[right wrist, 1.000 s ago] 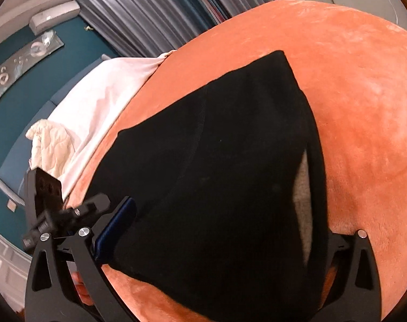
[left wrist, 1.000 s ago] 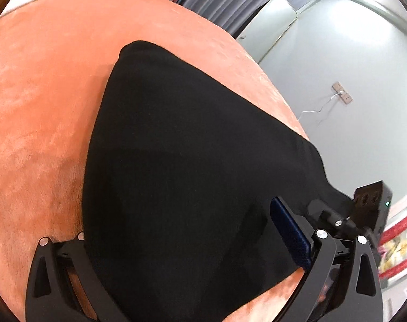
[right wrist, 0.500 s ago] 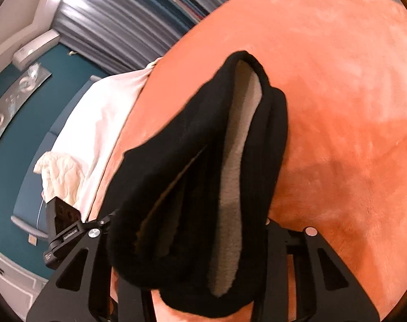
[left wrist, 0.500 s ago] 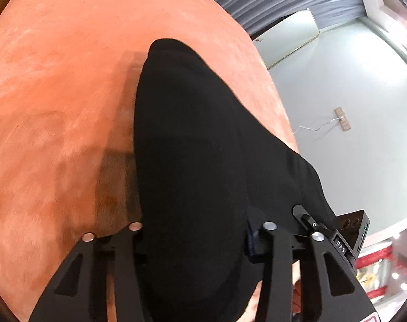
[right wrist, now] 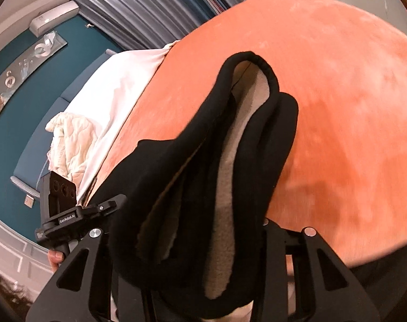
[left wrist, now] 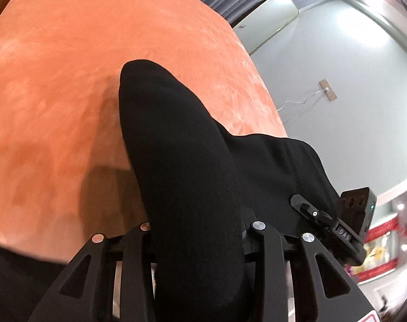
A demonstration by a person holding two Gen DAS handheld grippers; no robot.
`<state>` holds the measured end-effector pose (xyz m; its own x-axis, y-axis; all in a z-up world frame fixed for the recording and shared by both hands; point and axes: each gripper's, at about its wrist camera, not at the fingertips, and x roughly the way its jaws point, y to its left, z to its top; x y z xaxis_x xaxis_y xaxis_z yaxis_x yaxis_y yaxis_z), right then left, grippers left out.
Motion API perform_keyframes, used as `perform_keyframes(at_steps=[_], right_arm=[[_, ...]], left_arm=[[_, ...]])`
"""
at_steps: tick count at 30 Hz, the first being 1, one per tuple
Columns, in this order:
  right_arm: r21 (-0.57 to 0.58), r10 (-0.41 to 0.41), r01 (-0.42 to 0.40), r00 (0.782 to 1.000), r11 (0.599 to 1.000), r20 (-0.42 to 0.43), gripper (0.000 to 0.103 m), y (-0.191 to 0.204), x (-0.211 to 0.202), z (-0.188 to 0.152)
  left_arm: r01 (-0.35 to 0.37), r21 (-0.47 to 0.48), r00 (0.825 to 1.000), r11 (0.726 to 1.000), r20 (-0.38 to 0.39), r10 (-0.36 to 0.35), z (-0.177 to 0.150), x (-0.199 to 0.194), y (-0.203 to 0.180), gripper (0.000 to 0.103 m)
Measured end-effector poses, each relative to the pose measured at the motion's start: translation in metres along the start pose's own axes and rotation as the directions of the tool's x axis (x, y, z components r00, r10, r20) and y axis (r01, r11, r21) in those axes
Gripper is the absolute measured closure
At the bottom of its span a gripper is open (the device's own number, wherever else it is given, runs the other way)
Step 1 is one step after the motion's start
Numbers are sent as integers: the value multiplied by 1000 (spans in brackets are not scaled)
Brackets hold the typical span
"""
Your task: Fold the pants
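Black pants (left wrist: 176, 147) with a pale fleece lining (right wrist: 230, 187) hang bunched above an orange blanket (left wrist: 69, 67). In the left wrist view my left gripper (left wrist: 198, 230) has the thick black fold wedged between its fingers, and its jaws are closing on the cloth. In the right wrist view my right gripper (right wrist: 187, 236) is shut on the other end of the pants (right wrist: 270, 147), whose waist opening gapes toward the camera. The cloth hides both sets of fingertips. The far end of the pants still touches the blanket (right wrist: 351, 94).
A white sheet (right wrist: 117, 86) and a crumpled cream quilt (right wrist: 69, 134) lie beyond the blanket's left edge. Grey curtains (right wrist: 150, 8) hang at the back. A wall socket (left wrist: 327, 93) with a cable is on the pale wall. A person's fingertip (right wrist: 54, 257) shows beside my right gripper.
Both grippers went from wide open over the flat pants to closed on them. They have lifted and pulled the pants up off the blanket, so the cloth now hangs bunched.
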<state>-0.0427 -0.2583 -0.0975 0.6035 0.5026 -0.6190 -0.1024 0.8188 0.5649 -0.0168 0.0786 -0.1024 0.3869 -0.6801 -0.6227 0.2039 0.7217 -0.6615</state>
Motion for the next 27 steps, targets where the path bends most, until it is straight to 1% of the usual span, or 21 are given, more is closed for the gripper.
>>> perform_keyframes(at_steps=[2,4,6,8,11,14,17,20,24,26,27], right_arm=[[-1,0,0,1000,1000,7,68,5,-8,-8],[-13,15,-15,1000,1000,18,68,15,-15,-8],[-45,24,-23,999,999,31,68,24,-22,-3],[-69,38,-34,997,997,61,68,33,-28,5],[-91,61,-51,992,995,108,68,42,-34,16],[-125,92,-72,984,990,155,68,53,-40,34],[-174,118,-83,972,981,205,68,67,-45,59],[-209,141,-90,959,974,244,68,77,-46,82],[-255,168,-92,941,963,294,68,89,-44,121],[-272,182,-96,933,958,310,68,91,-38,144],[-277,185,-96,931,956,315,68,92,-35,152]], left_arm=[[-24,33,1000,999,17,24,-7,-8,-11,74],[-26,72,999,997,45,23,-7,-17,-25,74],[-36,116,997,993,74,27,2,-23,-41,74],[-46,154,992,987,125,26,14,-33,-56,74],[-50,185,984,981,178,16,26,-48,-63,74],[-53,217,973,975,232,1,46,-63,-72,74],[-60,248,960,967,278,-12,62,-76,-80,74],[-76,282,942,956,335,-24,86,-86,-89,74],[-96,305,925,947,380,-29,120,-86,-95,74],[-106,315,913,943,406,-33,144,-85,-98,74],[-114,320,910,941,412,-30,152,-83,-100,74]])
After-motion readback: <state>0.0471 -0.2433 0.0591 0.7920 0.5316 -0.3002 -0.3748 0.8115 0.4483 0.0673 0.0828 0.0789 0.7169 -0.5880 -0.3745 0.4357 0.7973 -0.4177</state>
